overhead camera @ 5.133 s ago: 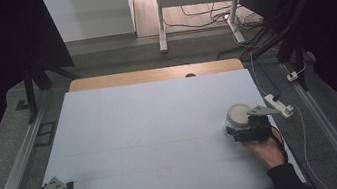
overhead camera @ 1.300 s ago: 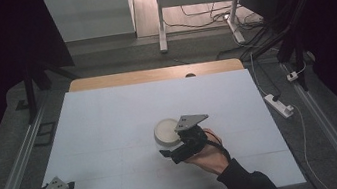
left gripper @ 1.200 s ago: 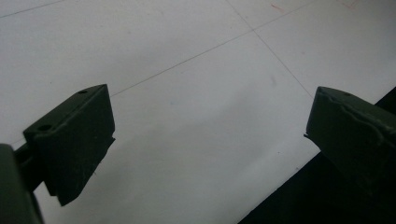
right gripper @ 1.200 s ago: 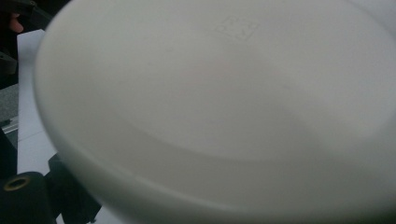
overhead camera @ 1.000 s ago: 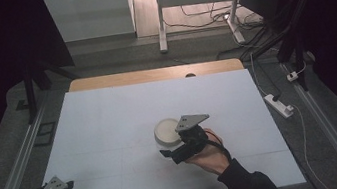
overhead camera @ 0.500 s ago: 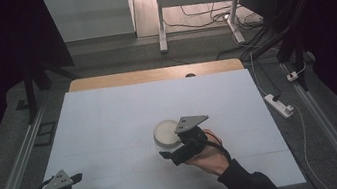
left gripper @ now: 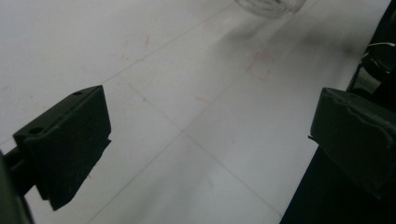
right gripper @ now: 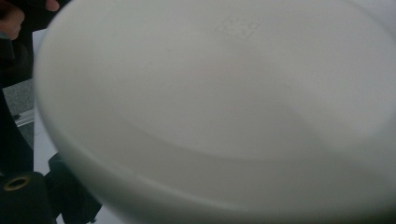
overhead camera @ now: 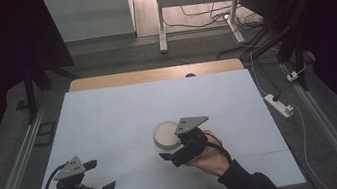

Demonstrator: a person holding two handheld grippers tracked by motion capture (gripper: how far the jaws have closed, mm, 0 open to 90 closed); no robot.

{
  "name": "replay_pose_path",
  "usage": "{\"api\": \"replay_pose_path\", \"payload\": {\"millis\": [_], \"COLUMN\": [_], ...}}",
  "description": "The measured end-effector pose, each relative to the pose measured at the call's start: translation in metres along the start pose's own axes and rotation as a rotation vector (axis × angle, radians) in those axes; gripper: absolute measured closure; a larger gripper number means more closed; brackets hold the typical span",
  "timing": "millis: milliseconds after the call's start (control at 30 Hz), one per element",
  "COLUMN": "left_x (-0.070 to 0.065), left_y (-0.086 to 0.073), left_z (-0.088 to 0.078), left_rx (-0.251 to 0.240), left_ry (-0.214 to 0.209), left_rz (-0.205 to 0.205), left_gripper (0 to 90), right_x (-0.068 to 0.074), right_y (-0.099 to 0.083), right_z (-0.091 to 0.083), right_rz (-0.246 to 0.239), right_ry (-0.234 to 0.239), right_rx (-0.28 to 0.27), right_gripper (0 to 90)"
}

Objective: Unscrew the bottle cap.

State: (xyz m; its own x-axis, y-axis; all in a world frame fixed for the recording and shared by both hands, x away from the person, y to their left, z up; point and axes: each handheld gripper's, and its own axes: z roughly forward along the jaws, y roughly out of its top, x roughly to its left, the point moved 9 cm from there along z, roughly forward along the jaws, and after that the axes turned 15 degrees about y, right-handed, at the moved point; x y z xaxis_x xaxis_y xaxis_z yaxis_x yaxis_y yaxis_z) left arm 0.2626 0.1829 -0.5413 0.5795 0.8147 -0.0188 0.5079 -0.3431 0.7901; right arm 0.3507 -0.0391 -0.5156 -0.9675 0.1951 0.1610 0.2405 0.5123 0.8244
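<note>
Round white shallow bowl (overhead camera: pixel 167 133) sits upright near the middle of the pale grey table mat (overhead camera: pixel 109 118), slightly right of centre and toward the near edge. Right gripper (overhead camera: pixel 174 155) at the bowl's near rim, grey three-cornered plate above it; right hand (overhead camera: pixel 209 156) behind, sleeve entering from the bottom edge. In the right gripper view the bowl's smooth white inside (right gripper: pixel 224 93) lies very close to the camera, one black jaw visible low at the left beside the wall; grip on the rim judged likely, jaws closed on the bowl, though the contact itself is hidden by the bowl. Left gripper (overhead camera: pixel 99 176) low at the near left corner of the mat, well apart from the bowl, jaws spread wide and empty; left gripper view looks across bare mat with faint red marks (left gripper: pixel 260 65), the blurred bowl edge (left gripper: pixel 268 5) at the top. Step in hand, as judged: bowl held at its rim in mid-table, either being set down or about to be handed to the other tool. Next move, if release: part the right jaws with the bowl flat on the mat, then draw back toward the person without dragging the rim. If handover: bring the left gripper across, keeping its jaws apart until they straddle the far wall. Risk: tipping a light bowl by lifting one side.
</note>
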Motion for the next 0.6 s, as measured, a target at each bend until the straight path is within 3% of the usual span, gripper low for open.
{"api": "replay_pose_path", "payload": {"millis": [233, 500, 600], "left_x": [-0.008, -0.018, -0.024], "left_y": [0.019, 0.053, 0.064], "left_z": [0.010, 0.023, 0.031], "left_rx": [-0.014, -0.029, -0.026], "left_ry": [-0.032, -0.064, -0.075], "left_rz": [0.025, 0.070, 0.110], "left_gripper": [0.0, 0.0, 0.0], "right_x": [0.001, 0.002, 0.002], "right_y": [-0.001, -0.002, -0.002], "right_z": [0.001, 0.002, 0.002], "right_rz": [-0.003, -0.005, -0.007], "right_ry": [0.005, 0.012, 0.014], "right_rx": [0.003, 0.005, 0.006], "right_gripper": [6.6, 6.7, 6.7]}}
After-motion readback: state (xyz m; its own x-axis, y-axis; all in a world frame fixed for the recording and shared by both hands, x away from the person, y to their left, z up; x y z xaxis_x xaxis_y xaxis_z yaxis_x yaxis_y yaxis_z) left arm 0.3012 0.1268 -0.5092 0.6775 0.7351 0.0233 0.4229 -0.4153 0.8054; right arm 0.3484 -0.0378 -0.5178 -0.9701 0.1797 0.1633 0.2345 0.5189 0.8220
